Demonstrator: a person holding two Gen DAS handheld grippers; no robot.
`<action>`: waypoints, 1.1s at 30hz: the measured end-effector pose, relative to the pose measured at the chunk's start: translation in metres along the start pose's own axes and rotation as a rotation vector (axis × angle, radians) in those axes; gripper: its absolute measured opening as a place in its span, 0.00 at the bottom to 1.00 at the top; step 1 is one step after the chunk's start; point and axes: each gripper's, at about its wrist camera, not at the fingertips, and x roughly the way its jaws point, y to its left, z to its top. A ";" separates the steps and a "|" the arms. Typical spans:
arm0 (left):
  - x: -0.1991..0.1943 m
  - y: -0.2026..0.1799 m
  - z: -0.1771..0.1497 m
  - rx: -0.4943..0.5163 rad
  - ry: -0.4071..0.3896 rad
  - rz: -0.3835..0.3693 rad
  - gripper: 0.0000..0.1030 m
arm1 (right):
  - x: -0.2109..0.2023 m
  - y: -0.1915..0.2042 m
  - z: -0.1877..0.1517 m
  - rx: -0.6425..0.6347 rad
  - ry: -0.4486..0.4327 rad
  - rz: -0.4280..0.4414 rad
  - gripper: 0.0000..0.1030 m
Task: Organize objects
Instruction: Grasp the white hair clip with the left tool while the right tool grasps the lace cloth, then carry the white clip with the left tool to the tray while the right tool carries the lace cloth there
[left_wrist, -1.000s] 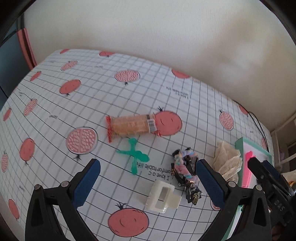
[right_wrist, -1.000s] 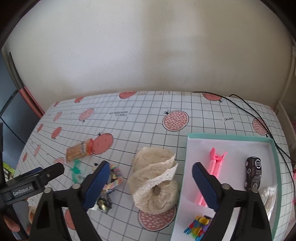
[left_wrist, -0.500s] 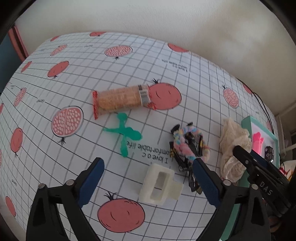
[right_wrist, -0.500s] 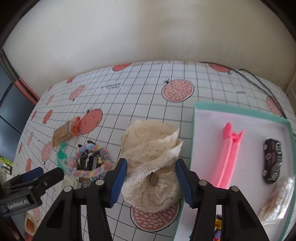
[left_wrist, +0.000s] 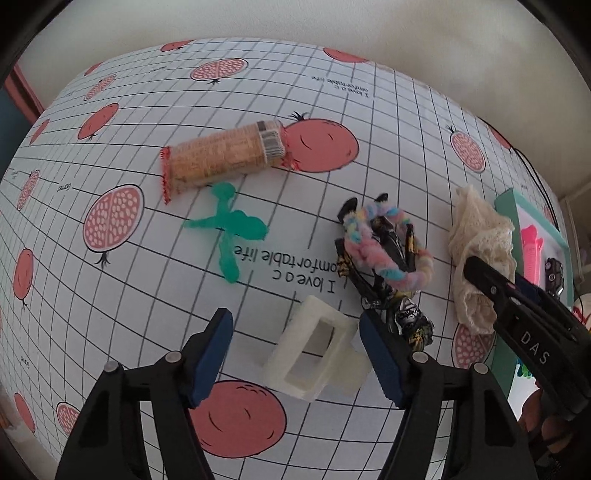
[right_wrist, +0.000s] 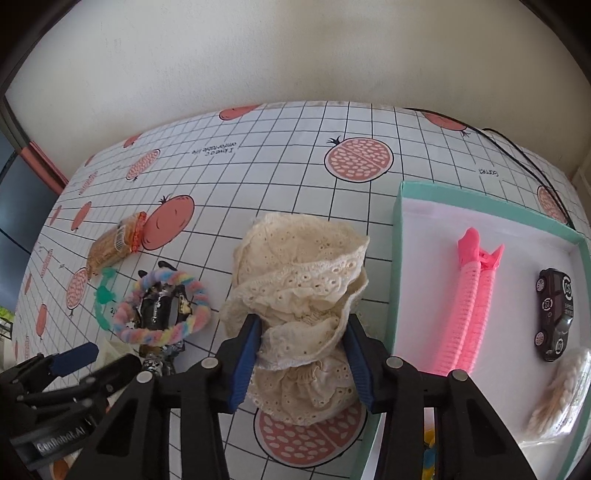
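- The right gripper (right_wrist: 301, 360) has its blue fingers (right_wrist: 245, 360) on either side of the cream lace cloth (right_wrist: 295, 280), pressing into its lower folds, so it grips the cloth, which still lies on the desk (right_wrist: 295, 155).
- The lace cloth sits just left of the teal box (right_wrist: 400, 258), nearly touching its left wall, and partly covers a printed pomegranate.
- Inside the teal box lie a pink hair clip (right_wrist: 471, 306) near the middle, a dark toy car (right_wrist: 554, 314) to its right, and a pale braided item (right_wrist: 557, 391) in a clear wrapper at the near right.
- Left of the lace cloth lies a pastel fuzzy ring (right_wrist: 162, 306) on top of a heap of dark clips (right_wrist: 159, 306).
- The left gripper (left_wrist: 295, 363) hangs over the desk with its fingers (left_wrist: 212, 354) spread apart and holding nothing; a white claw clip (left_wrist: 314, 354) lies on the cloth between them, closer to the right one.
- In the left wrist view, the green scissors-shaped piece (left_wrist: 227, 229) lies well left of the fuzzy ring, and the wrapped roll of biscuits (left_wrist: 221, 157) lies just beyond that green piece, its far end touching a red printed fruit.
- A black cable (right_wrist: 524, 158) runs across the desk beyond the teal box.
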 end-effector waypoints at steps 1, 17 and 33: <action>0.002 -0.001 -0.001 0.002 0.004 0.001 0.67 | 0.000 0.001 -0.001 -0.007 -0.004 -0.006 0.47; 0.004 0.002 -0.001 -0.020 -0.012 0.025 0.38 | -0.008 0.000 0.001 -0.015 -0.032 -0.013 0.18; -0.049 0.007 0.021 -0.065 -0.170 -0.002 0.34 | -0.082 -0.006 0.022 0.017 -0.197 0.083 0.16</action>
